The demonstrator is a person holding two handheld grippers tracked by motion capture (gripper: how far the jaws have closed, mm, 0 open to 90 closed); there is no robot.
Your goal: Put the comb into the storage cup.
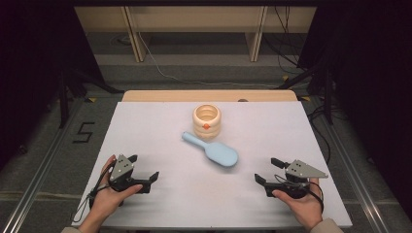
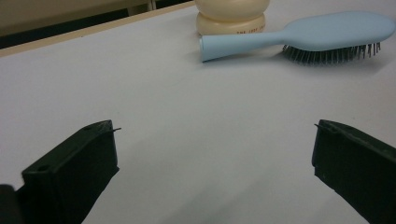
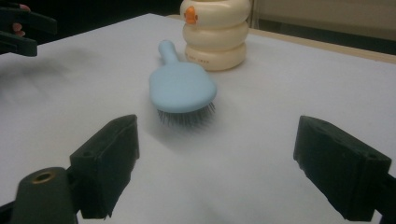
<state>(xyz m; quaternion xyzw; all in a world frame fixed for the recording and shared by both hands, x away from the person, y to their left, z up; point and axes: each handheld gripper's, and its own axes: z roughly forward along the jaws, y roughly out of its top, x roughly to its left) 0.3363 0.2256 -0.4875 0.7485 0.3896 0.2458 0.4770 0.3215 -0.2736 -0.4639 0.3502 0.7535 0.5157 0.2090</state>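
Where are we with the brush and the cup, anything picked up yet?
Nothing looks done yet. The blue brush lies bristles down on the table, its handle end beside the cream ringed cup. Nothing is in hand: the left gripper and the right gripper rest near the front edge, jaws open and empty. Reaching and grasping are probably all still ahead.

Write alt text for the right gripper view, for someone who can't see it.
A light blue hairbrush lies bristles down on a white table, its handle pointing toward a cream ribbed container behind it. The right hand-held gripper frames it in the foreground, jaws wide apart with nothing between them.
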